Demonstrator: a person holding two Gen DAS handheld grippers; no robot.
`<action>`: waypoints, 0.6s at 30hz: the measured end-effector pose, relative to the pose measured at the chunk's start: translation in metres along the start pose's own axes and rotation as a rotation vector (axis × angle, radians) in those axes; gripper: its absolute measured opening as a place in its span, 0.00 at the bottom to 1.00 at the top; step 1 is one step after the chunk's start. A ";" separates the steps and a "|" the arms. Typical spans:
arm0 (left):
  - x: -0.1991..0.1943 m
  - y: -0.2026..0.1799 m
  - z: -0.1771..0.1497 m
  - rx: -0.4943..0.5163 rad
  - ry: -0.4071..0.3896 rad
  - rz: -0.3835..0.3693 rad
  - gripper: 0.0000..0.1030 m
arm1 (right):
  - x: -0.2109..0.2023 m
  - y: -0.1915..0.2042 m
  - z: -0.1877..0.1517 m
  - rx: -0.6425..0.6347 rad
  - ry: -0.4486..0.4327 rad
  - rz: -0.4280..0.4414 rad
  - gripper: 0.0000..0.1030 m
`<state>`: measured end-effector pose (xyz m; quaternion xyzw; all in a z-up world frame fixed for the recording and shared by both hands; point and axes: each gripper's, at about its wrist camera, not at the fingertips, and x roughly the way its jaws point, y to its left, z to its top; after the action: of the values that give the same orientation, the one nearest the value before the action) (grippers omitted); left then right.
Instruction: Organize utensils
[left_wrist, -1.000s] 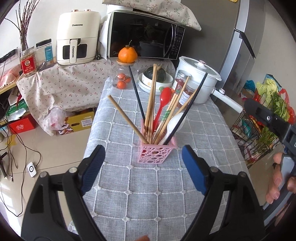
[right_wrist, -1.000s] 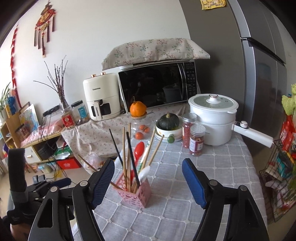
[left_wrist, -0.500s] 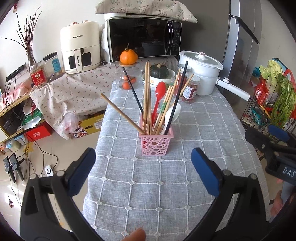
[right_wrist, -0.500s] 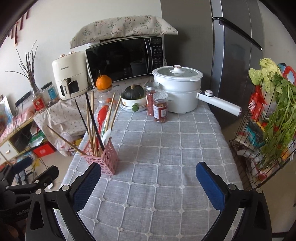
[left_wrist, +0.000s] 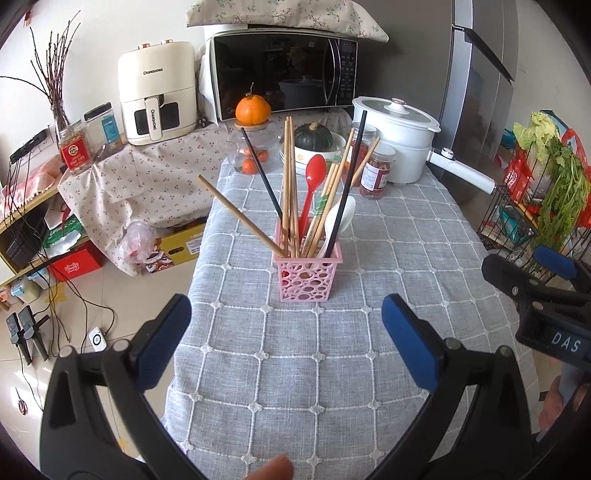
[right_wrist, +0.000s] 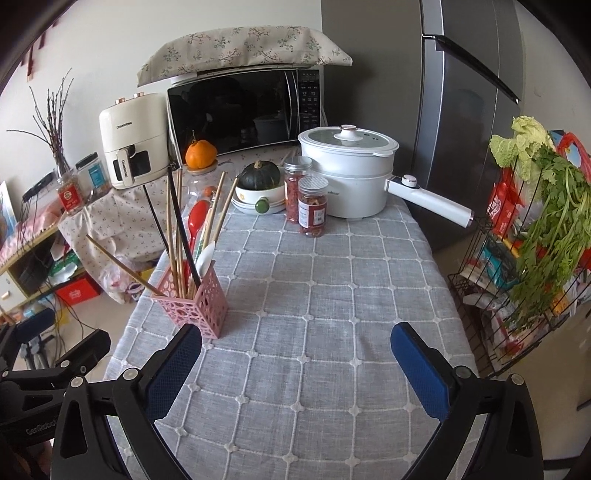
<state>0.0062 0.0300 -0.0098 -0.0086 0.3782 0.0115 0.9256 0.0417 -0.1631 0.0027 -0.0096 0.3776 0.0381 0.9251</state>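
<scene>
Both hand-held grippers (left_wrist: 286, 338) (right_wrist: 295, 365) short of holder (left_wrist: 307, 275) (parted).

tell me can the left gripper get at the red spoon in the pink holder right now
Probably yes: the left gripper is open, aimed at the pink holder with bare tablecloth between. The red spoon stands among chopsticks, so pinching it alone looks fiddly.

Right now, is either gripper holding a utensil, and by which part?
Nothing is held. The left gripper and right gripper are both open and empty above the tablecloth; all utensils stand in the pink holder.
</scene>
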 end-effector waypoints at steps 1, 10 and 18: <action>0.000 0.000 0.000 0.000 0.001 -0.003 0.99 | 0.000 -0.001 0.000 0.002 0.002 -0.002 1.00; 0.000 -0.005 -0.001 0.015 0.007 -0.018 0.99 | 0.005 -0.004 -0.002 0.016 0.023 -0.002 1.00; 0.000 -0.006 -0.001 0.016 0.004 -0.023 0.99 | 0.005 -0.003 -0.003 0.018 0.024 -0.003 1.00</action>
<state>0.0053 0.0238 -0.0105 -0.0056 0.3801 -0.0020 0.9249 0.0439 -0.1662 -0.0030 -0.0024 0.3890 0.0332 0.9207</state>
